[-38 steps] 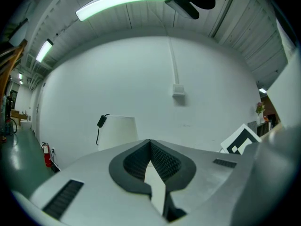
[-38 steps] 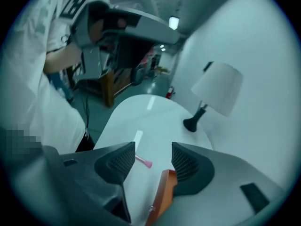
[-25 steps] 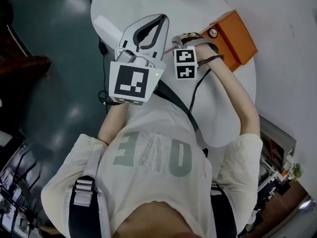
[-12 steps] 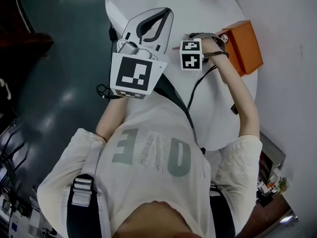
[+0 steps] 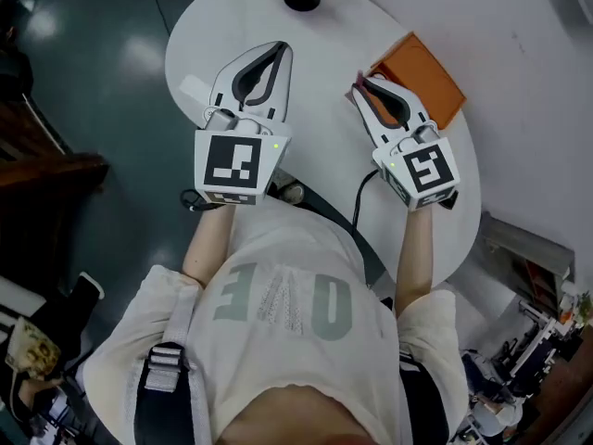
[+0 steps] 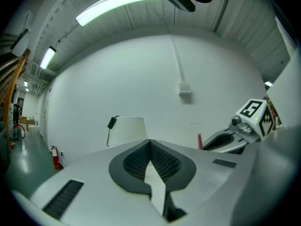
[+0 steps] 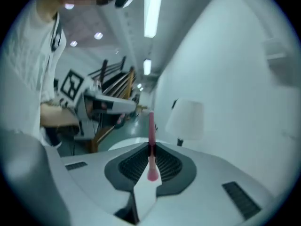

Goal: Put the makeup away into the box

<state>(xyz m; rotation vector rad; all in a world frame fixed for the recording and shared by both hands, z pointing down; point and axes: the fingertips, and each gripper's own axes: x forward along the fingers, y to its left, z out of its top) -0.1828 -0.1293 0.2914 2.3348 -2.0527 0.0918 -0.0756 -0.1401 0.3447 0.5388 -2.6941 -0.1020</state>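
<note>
Right gripper view showed the right gripper (image 7: 151,149), whose jaws had just been closing, clamped on a thin pink makeup stick (image 7: 151,124) jutting past the tips. It was probably held that way for carrying to the orange box (image 5: 422,72) just beyond, on the white table (image 5: 324,35). The left gripper (image 6: 150,144) was pressed together on nothing. Both forearms reached forward side by side above the table.

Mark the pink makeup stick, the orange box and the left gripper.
pink makeup stick (image 7: 151,134): right gripper view, on the shaft, about midway along.
orange box (image 5: 422,74): head view, on its top face.
left gripper (image 6: 150,142): left gripper view, where the two shut tips meet, nothing between them.
</note>
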